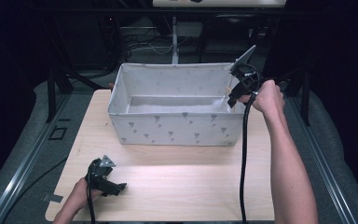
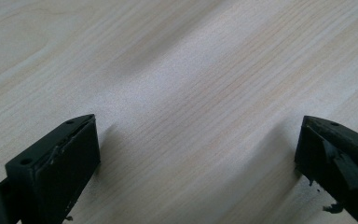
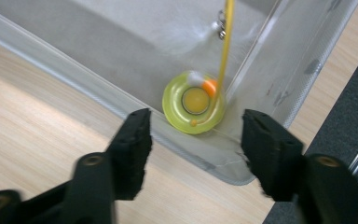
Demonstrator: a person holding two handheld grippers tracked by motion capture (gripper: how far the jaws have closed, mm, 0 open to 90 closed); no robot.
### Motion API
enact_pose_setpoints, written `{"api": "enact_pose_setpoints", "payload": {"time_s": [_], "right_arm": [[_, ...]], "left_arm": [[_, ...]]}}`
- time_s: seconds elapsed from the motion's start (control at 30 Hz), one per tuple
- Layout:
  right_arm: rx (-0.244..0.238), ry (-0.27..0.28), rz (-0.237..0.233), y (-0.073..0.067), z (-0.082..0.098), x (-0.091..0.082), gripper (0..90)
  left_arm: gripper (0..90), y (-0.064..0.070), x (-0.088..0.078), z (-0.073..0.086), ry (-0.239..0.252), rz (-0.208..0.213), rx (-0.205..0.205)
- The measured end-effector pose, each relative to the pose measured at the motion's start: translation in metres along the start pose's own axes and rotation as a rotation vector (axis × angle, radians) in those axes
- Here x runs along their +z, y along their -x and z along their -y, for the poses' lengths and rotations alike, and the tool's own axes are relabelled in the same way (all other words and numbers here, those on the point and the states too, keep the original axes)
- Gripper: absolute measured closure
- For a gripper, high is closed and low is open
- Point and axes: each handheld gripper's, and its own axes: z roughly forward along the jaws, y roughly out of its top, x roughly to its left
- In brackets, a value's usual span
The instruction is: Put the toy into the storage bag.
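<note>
A grey fabric bin (image 1: pixel 177 128) with small printed marks stands open at the far middle of the wooden table (image 1: pixel 182 179). In the right gripper view a round yellow-green toy (image 3: pixel 193 101) with an orange and white piece lies in a corner of the bin (image 3: pixel 121 56), and a thin yellow rod (image 3: pixel 226 42) rises from it. My right gripper (image 1: pixel 233 100) hangs over the bin's right end; its jaws (image 3: pixel 196 116) stand apart above the toy with nothing between them. My left gripper (image 1: pixel 119 187) rests low at the table's near left, open (image 2: pixel 198 154) over bare wood.
A black cable (image 1: pixel 244 154) trails from the right gripper across the table's right side. Dark frame posts and cables stand behind the bin. Grey floor and metal rails flank the table on both sides.
</note>
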Motion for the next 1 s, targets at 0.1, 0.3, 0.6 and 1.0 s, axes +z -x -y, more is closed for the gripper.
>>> {"api": "enact_pose_setpoints", "payload": {"time_s": [0.1, 0.3, 0.6, 1.0], "right_arm": [[-0.012, 0.018, -0.008, -0.007, 0.000, -0.009, 30.6], [-0.044, 0.044, -0.026, -0.020, 0.005, -0.018, 15.8], [-0.144, 0.102, -0.033, -0.052, 0.015, -0.028, 4.1], [-0.270, 0.134, -0.060, -0.102, 0.041, -0.017, 0.0]], "left_arm": [[0.0, 0.000, 0.000, 0.000, 0.000, 0.000, 0.001], [0.0, 0.000, 0.000, 0.000, 0.000, 0.000, 0.000], [0.0, 0.000, 0.000, 0.000, 0.000, 0.000, 0.000], [0.0, 0.001, 0.000, 0.000, 0.005, -0.007, -0.005]]}}
